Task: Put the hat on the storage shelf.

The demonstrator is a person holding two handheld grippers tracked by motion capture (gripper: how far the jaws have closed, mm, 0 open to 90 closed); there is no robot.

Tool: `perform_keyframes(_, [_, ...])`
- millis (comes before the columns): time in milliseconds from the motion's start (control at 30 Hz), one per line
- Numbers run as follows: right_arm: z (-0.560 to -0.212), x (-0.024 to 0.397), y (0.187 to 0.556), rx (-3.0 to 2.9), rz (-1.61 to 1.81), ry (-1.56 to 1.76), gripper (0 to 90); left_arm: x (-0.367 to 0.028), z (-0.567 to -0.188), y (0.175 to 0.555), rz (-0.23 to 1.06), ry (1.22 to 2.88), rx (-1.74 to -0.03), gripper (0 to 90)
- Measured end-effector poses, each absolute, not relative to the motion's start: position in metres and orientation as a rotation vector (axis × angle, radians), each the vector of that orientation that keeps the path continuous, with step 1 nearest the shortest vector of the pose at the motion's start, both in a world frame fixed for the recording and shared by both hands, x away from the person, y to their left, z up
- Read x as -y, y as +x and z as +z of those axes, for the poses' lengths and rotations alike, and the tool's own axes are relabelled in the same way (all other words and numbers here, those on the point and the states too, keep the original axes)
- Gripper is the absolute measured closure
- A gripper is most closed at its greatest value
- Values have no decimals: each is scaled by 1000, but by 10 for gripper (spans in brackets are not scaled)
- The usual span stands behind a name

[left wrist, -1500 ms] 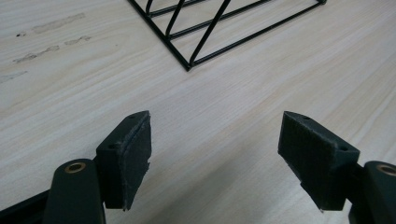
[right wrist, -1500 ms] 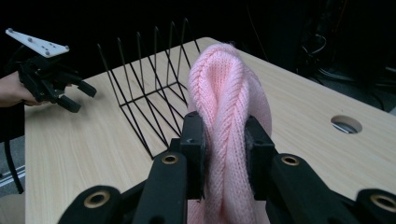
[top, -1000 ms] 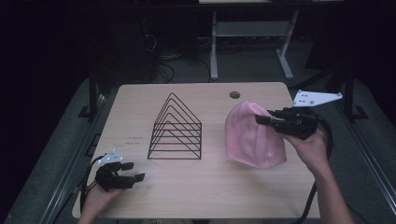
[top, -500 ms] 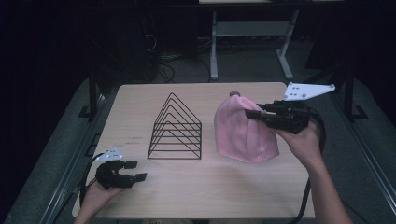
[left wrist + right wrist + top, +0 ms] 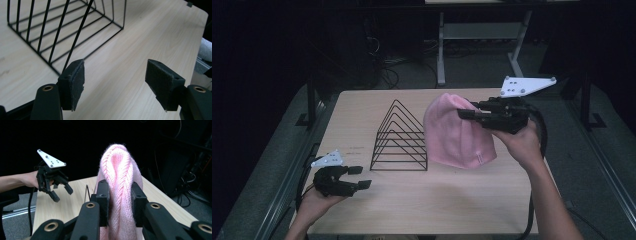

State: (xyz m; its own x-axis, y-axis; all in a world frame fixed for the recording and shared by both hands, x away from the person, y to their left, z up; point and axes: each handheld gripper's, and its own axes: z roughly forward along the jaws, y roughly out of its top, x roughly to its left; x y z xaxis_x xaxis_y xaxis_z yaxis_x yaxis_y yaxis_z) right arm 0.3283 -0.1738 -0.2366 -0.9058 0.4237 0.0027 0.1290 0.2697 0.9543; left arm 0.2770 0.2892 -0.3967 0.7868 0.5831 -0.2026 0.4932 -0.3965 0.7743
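Right hand-held gripper [image 5: 464, 114] grips the pink beanie [image 5: 454, 134] by its crown; left hand-held gripper [image 5: 357, 177] idle, jaws apart. Lift high to clear the wire rack [image 5: 400, 137].

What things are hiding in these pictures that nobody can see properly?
- Pink hat: in the high view its far side and inside are turned away; in the right gripper view the right gripper covers its lower part.
- Small tag on the hat's hem: too small to read.
- Wire rack: its top is cut off by the left gripper view's edge.
- Room behind the table: too dark.
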Motion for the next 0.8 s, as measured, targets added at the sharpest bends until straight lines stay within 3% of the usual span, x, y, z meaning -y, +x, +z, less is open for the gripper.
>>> perform_keyframes(800, [-214, 120, 333, -2326, 1736, 350, 739, -253, -351, 290, 87, 2057, -601, 312])
